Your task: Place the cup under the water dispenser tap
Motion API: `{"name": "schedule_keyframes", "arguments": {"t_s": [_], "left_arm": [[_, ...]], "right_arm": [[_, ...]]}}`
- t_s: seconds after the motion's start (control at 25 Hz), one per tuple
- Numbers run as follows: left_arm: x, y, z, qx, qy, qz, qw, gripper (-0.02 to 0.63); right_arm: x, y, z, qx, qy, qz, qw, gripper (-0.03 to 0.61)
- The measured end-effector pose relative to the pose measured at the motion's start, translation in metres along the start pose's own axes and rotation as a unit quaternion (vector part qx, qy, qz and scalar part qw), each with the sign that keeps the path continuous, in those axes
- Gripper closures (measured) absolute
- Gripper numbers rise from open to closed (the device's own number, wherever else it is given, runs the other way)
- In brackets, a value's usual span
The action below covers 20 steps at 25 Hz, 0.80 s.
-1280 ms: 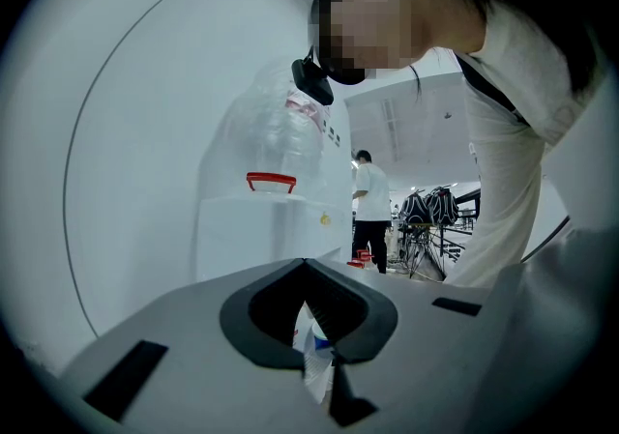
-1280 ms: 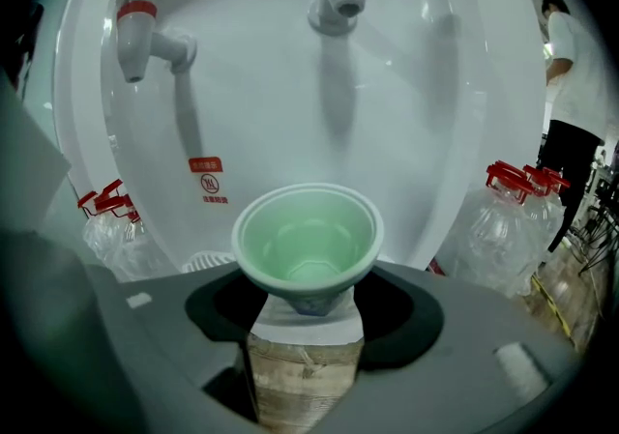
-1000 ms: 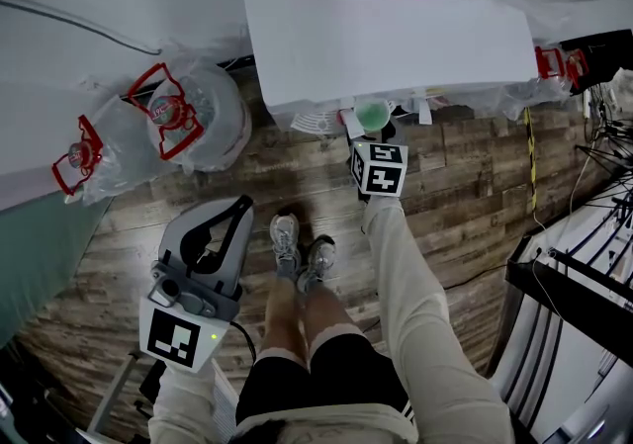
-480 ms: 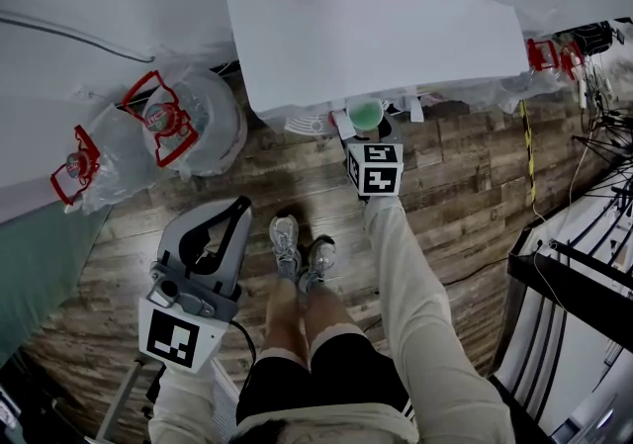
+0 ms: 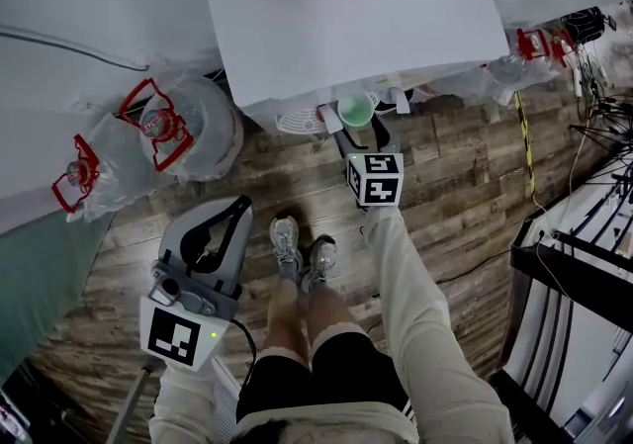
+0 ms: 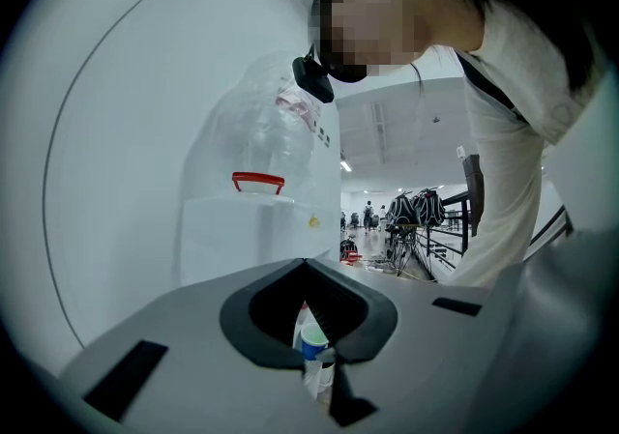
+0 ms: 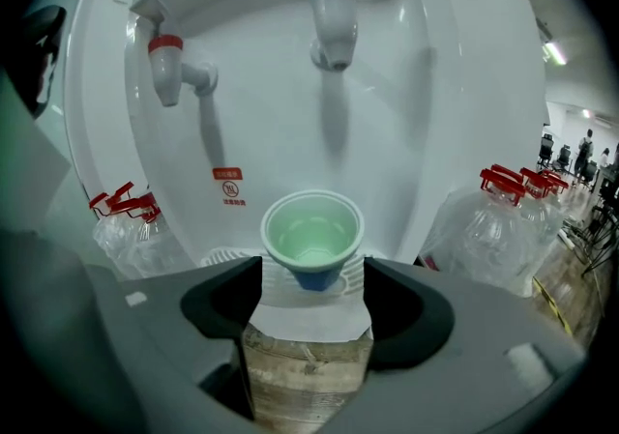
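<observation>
Cup (image 7: 311,241), green in/blue out, upright on drip tray (image 7: 227,258), below blue tap (image 7: 332,21)

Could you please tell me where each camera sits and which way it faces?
Head view: on the person's head, facing steeply down at the dispenser and floor; legs, a sleeve, left gripper and right gripper show.
Left gripper view: on the left gripper, facing level past shut jaws at a bottle; the person's torso shows.
Right gripper view: on the right gripper, facing the tap and cup; its jaws, which have just been opening, stand clear of the cup.
Shared: head and right gripper views both show the cup.
</observation>
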<state>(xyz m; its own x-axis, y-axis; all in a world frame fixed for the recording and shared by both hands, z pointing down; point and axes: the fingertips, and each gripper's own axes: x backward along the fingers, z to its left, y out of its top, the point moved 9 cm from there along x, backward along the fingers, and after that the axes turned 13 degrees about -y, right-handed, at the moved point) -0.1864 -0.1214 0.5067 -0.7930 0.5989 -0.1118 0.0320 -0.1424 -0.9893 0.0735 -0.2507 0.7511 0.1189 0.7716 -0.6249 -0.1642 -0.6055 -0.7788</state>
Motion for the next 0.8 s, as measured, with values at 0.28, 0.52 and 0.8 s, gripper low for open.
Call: {"name": "schedule_keyframes", "arguments": {"t_s": [0.28, 0.52, 0.8], "left_arm": [[-0.007, 0.007, -0.008, -0.003, -0.010, -0.006, 0.9999, 0.609], [-0.014, 0.019, -0.017, -0.011, -0.018, -0.012, 0.9997, 0.609], [-0.022, 0.040, -0.030, -0.018, -0.018, -0.024, 0.9994, 0.609]], "right_arm": [[0.038, 0.004, -0.003, -0.005, 0.013, -0.027, 1.000, 0.325], [0.079, 0.025, -0.006, 0.005, 0.015, -0.077, 0.997, 0.567], [0.125, 0.049, -0.013, -0.003, 0.029, -0.118, 0.993, 0.569]]}}
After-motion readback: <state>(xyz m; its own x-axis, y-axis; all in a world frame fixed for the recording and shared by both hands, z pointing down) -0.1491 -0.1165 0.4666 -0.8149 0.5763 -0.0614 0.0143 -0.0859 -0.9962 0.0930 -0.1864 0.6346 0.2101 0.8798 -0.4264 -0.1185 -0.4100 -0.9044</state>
